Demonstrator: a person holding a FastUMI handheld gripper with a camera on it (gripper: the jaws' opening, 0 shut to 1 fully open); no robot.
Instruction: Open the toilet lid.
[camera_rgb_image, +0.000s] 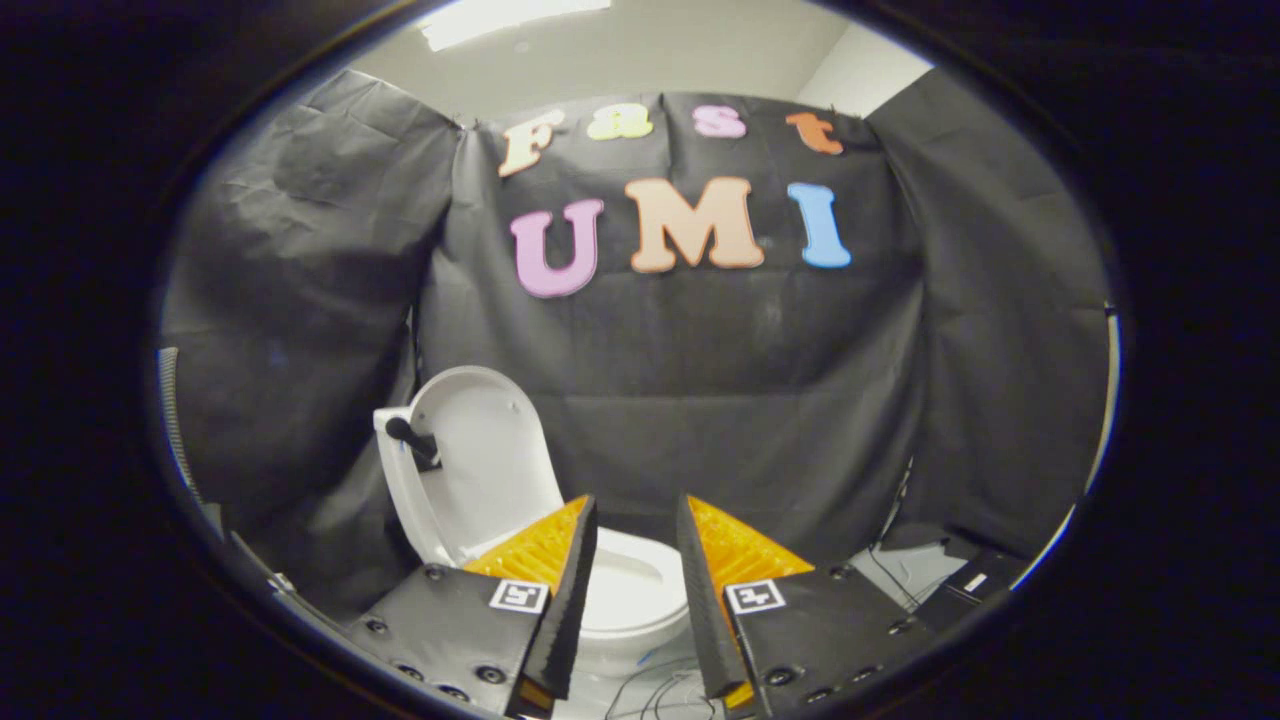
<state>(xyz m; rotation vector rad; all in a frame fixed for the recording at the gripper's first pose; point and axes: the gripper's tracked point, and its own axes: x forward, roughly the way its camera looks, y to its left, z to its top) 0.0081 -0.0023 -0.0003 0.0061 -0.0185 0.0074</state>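
The toilet (620, 590) is seen beyond the gripper (637, 520), low against the black cloth wall (750, 400). Its lid (490, 460) is already raised, standing nearly upright to the left and far side of the bowl, with its pale underside turned toward the camera. A short dark handle (412, 440) is fixed at the lid's left edge. The seat ring and bowl are partly seen between and beyond the fingers.

The fingers (570, 560) are held apart with a moderate gap, and nothing is gripped between them; no contact with the toilet is seen.

The task is judged to be done or nearly so, since the lid is up.

The lid is judged to be rigid moulded plastic, light for its size, smooth and somewhat slippery, and hinged at the back so that it swings rather than lifts free. The dark handle is judged the best place to be taken hold of, being narrow enough to fit between the fingers. The bare rim could slip. Whether the lid rests on anything behind it cannot be told.

Some cables (660, 690) are seen on the floor near the toilet's base.
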